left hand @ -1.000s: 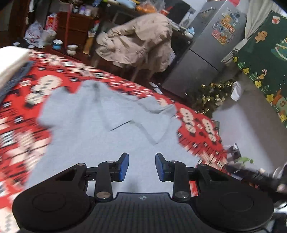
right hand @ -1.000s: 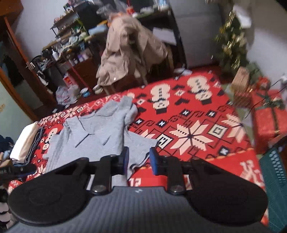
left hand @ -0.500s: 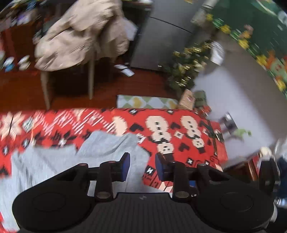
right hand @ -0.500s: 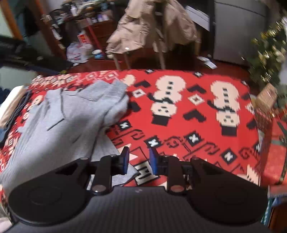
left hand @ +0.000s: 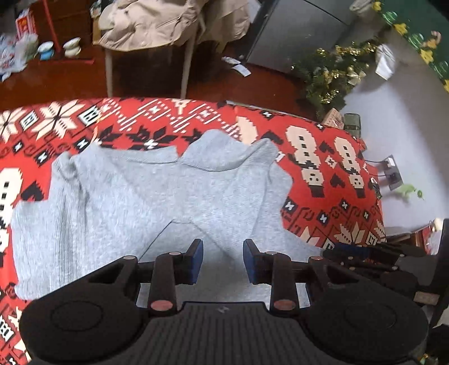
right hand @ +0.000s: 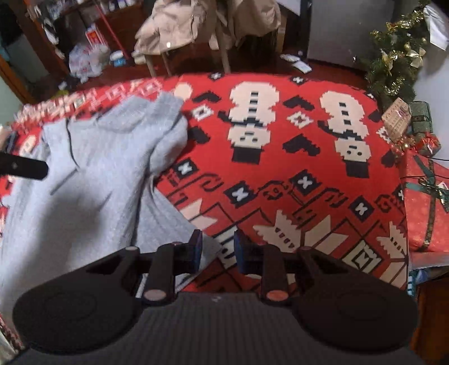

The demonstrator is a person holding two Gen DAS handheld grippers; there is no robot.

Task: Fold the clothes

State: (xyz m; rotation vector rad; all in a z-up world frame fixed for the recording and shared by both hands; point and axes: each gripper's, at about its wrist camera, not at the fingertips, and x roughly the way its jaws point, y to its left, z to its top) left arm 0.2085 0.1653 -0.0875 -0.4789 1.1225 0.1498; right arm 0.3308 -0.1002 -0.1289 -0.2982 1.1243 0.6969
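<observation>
the grey sweater [left hand: 157, 196] lies spread and rumpled on the red patterned blanket [left hand: 331, 174], one sleeve folded across its body, collar end toward the far edge. the left gripper [left hand: 220, 259] hangs right over the near part of the sweater, pointing steeply down, its blue pads apart with a clear gap and only flat grey knit showing between them, nothing pinched. over on the other side, the right gripper [right hand: 216, 250] sits at the sweater's near corner where the grey hem meets the blanket, and its jaws are closing; the left pad is over the hem edge, the right pad over the red pattern, and nothing is clamped yet. from the left camera the right gripper's dark frame shows at the right edge. behind the bed, a beige coat [left hand: 157, 22] is draped over a chair.
</observation>
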